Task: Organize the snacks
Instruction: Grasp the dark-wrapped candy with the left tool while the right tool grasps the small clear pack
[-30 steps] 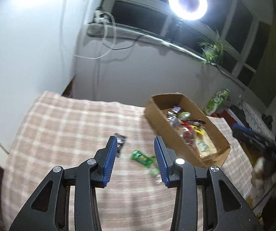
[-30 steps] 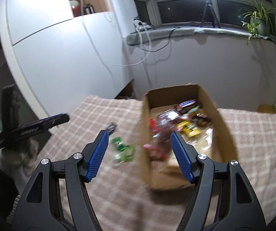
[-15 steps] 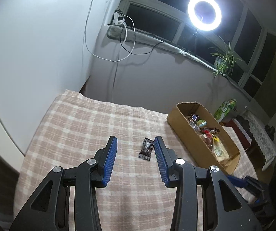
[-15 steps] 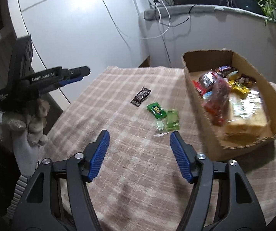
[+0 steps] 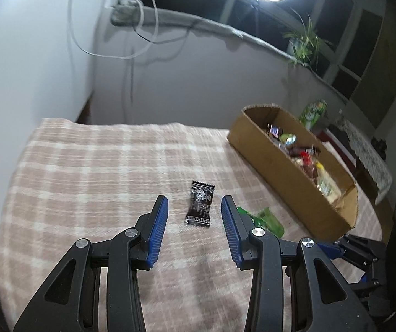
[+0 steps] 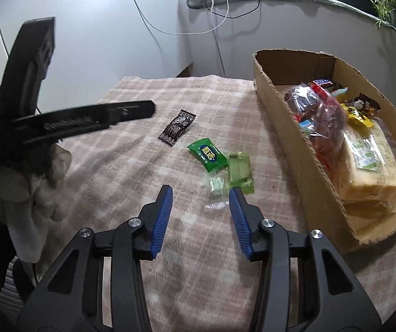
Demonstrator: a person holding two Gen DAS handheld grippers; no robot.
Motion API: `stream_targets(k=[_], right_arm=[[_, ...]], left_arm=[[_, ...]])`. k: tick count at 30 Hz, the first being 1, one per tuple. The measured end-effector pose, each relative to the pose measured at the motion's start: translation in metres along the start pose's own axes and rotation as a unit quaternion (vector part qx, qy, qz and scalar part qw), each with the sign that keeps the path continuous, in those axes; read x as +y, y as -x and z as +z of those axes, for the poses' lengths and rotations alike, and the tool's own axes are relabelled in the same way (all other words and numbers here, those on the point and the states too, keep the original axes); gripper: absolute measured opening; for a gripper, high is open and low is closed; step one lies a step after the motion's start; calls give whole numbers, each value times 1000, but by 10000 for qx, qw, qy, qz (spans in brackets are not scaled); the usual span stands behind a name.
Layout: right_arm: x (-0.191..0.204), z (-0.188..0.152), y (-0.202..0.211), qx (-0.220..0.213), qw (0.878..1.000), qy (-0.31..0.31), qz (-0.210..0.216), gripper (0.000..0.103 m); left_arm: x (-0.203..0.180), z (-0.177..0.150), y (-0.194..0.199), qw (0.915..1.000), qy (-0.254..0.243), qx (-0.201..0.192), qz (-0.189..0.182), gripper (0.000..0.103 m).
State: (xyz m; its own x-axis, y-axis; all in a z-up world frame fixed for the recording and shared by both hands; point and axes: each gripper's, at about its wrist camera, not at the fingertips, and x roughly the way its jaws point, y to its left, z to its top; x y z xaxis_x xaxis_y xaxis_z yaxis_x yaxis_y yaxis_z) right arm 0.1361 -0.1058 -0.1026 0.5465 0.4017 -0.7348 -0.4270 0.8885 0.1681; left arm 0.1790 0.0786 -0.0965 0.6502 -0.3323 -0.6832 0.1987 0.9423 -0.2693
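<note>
My left gripper (image 5: 194, 210) hangs over the pink-and-cream checked blanket (image 5: 93, 171) with its blue-padded jaws apart and nothing pressed between them; the black printed candy wrapper (image 5: 200, 207) lies flat on the blanket in line with the gap, just ahead of the tips. My right gripper (image 6: 200, 195) is closing with no item between its pads, its tips just short of the small clear sachet (image 6: 215, 186), which lies beside the pale green flat packet (image 6: 239, 172) and the bright green sweet wrapper (image 6: 208, 155). The open brown cardboard box (image 6: 286, 110), already loaded with mixed snack packs and a wrapped loaf, stands on the blanket to the right of these loose items.
</note>
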Motion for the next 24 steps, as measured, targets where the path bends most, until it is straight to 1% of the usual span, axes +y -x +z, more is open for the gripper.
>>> stream_targets(k=[3,8,10,12,19,24], right_arm=[[2,2,-7,41,10000,23,-48,44],[0,3,-18,107,9999,-14,-130,41],[-2,4,-21,148,9998,-39,-122,38],[-4,4,-24,175,9998,-63,-103,37],[-3,8,-30,222,9997,-26,-90,37],[-2,11,-34,230,9997,6,-93,37]], left_arm=[[-1,2,-17,9998,-142,140,-41,38],[-2,2,-31,9993,-300,237,-58,38],[-4,1,-36,9988,-399,275,-14,38],[-6,0,-43,9980,-521,350,45,38],[-13,1,-60,9956,-758,539,139,38],[-18,1,-68,9931,-944,628,289,38]])
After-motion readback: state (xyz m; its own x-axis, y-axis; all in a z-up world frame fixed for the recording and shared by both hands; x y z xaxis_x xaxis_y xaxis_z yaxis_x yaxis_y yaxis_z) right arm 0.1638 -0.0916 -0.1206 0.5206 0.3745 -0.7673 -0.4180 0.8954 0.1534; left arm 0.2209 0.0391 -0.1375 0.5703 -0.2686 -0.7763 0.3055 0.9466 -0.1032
